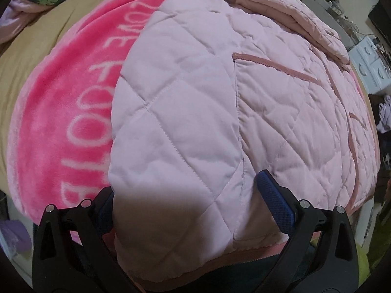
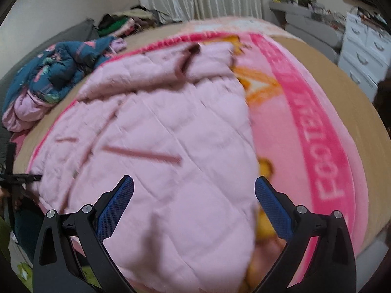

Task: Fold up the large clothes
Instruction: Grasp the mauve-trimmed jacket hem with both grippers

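Two tongs are working over one pale pink quilted jacket (image 1: pixel 185 112) that is lying spread on a hot-pink plush blanket (image 1: pixel 66 112) with white lettering, the blanket itself resting on a tan bed surface (image 1: pixel 27 56). Left gripper (image 1: pixel 195 210): jaws are standing wide apart, and a folded flap of the jacket is filling the space between them; the right blue pad (image 1: pixel 276 200) is showing in full against the fabric, while the left pad is being covered by the flap's edge, so released, with cloth lying between the fingers and not pinched. Ahead of these tongs and to their right, a darker pink trimmed pocket opening (image 1: pixel 271 67) is running diagonally across the jacket; beyond it a second folded layer of the same garment is sitting at the far edge. Right gripper (image 2: pixel 194 202): jaws are likewise standing wide apart, released, both blue pads (image 2: pixel 117 207) visible, hovering over the near part of the jacket (image 2: pixel 166 134); whether they are touching the cloth is hard to say, since this view is motion-blurred. To the right of these tongs the blanket (image 2: pixel 317 146) is showing its lettered border and a yellow-orange print. Far ahead and to the left, a dark teal patterned garment (image 2: pixel 56 73) is lying bunched near the bed's edge. Further right, a white drawer unit (image 2: pixel 364 48) is standing beside the bed.
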The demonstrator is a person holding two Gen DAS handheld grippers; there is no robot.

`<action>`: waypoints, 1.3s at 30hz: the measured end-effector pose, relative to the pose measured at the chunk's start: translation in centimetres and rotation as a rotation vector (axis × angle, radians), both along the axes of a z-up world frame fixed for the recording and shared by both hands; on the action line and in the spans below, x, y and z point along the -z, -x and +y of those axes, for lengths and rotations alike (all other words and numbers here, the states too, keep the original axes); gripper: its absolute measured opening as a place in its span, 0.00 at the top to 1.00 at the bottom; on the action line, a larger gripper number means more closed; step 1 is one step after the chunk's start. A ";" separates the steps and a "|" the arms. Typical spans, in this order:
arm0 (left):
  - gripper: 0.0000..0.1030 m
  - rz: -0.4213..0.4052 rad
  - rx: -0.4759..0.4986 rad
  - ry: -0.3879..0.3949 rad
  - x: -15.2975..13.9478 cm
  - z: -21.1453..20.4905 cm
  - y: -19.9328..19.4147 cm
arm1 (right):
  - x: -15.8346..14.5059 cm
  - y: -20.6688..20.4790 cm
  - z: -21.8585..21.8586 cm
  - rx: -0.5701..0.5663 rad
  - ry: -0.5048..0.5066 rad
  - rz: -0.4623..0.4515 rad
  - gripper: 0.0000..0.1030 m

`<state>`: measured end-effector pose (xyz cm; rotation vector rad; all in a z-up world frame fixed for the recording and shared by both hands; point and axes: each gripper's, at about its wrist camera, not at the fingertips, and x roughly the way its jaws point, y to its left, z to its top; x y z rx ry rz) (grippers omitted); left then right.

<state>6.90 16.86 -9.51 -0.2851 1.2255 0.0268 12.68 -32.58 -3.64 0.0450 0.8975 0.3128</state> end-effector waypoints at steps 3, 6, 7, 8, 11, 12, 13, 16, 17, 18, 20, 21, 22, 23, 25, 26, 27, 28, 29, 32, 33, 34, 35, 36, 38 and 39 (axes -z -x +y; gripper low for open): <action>0.16 -0.012 0.001 -0.003 -0.1 -0.2 -0.1 | 1.4 0.9 -1.1 0.001 0.010 0.054 0.04; 0.27 -0.039 0.005 -0.006 -0.5 -0.6 -0.2 | 2.9 1.7 -1.8 -0.012 0.005 0.123 0.04; 0.32 -0.047 0.008 -0.014 -0.7 -0.7 -0.1 | 3.3 2.1 -2.0 -0.014 0.001 0.144 0.04; 0.34 -0.053 0.013 -0.031 -1.0 -0.9 0.0 | 3.8 2.4 -2.2 -0.018 -0.001 0.165 0.04; 0.44 -0.067 0.032 -0.067 -1.5 -1.8 0.2 | 5.0 3.6 -2.6 -0.045 -0.028 0.212 0.04; 0.46 -0.068 0.036 -0.072 -1.6 -1.9 0.3 | 5.2 3.9 -2.7 -0.053 -0.042 0.223 0.04; 0.46 -0.069 0.034 -0.071 -1.7 -1.9 0.4 | 5.6 4.2 -2.9 -0.062 -0.063 0.237 0.04; 0.47 -0.066 0.028 -0.060 -1.8 -1.5 0.7 | 6.5 5.1 -3.0 -0.075 -0.126 0.259 0.04; 0.47 -0.065 0.026 -0.055 -1.9 -1.4 0.9 | 6.7 5.3 -3.0 -0.075 -0.136 0.257 0.04; 0.46 -0.064 0.024 -0.053 -1.8 -1.4 1.0 | 6.9 5.8 -2.8 -0.082 -0.140 0.251 0.04; 0.40 -0.051 0.024 -0.048 -1.7 -1.3 1.5 | 7.0 6.2 -2.3 -0.105 -0.139 0.259 0.07; 0.37 -0.040 0.022 -0.046 -1.6 -1.2 1.7 | 7.0 6.6 -2.0 -0.129 -0.152 0.272 0.10; 0.37 -0.035 0.022 -0.040 -1.5 -1.1 1.9 | 6.9 6.6 -1.7 -0.141 -0.169 0.284 0.21; 0.35 -0.023 0.026 -0.031 -1.4 -1.0 2.1 | 6.8 6.6 -1.7 -0.137 -0.174 0.283 0.25; 0.35 -0.015 0.028 -0.014 -1.3 -0.8 2.5 | 6.4 6.3 -1.9 -0.131 -0.221 0.280 0.44; 0.35 -0.012 0.028 -0.004 -1.2 -0.7 2.6 | 6.2 6.2 -2.0 -0.134 -0.258 0.282 0.60; 0.35 -0.010 0.024 0.006 -1.0 -0.7 2.7 | 5.6 6.0 -2.1 -0.141 -0.298 0.278 0.64; 0.35 -0.006 0.020 0.014 -0.9 -0.6 2.7 | 5.1 5.8 -1.9 -0.150 -0.304 0.264 0.70; 0.35 -0.001 0.017 0.015 -0.7 -0.6 2.6 | 4.1 5.7 -1.6 -0.170 -0.306 0.233 0.73; 0.50 -0.013 0.025 0.000 -1.0 -1.2 2.6 | 1.2 5.4 -1.1 -0.212 -0.349 0.143 0.76; 0.56 -0.019 0.029 -0.004 -1.0 -1.4 2.7 | 0.5 5.3 -1.0 -0.220 -0.358 0.119 0.76; 0.61 -0.023 0.035 -0.006 -1.1 -1.5 2.6 | -0.2 5.2 -0.9 -0.227 -0.363 0.097 0.76; 0.63 -0.028 0.039 -0.006 -1.2 -1.6 2.6 | -0.9 5.1 -0.7 -0.234 -0.365 0.076 0.76; 0.66 -0.033 0.036 -0.007 -1.3 -1.7 2.7 | -1.7 4.9 -0.8 -0.241 -0.366 0.052 0.76; 0.73 -0.048 0.031 -0.004 -1.6 -1.7 2.6 | -2.9 4.5 -0.9 -0.249 -0.378 0.015 0.76; 0.78 -0.059 0.028 -0.001 -1.8 -1.7 2.6 | -3.6 4.1 -0.9 -0.251 -0.384 -0.007 0.76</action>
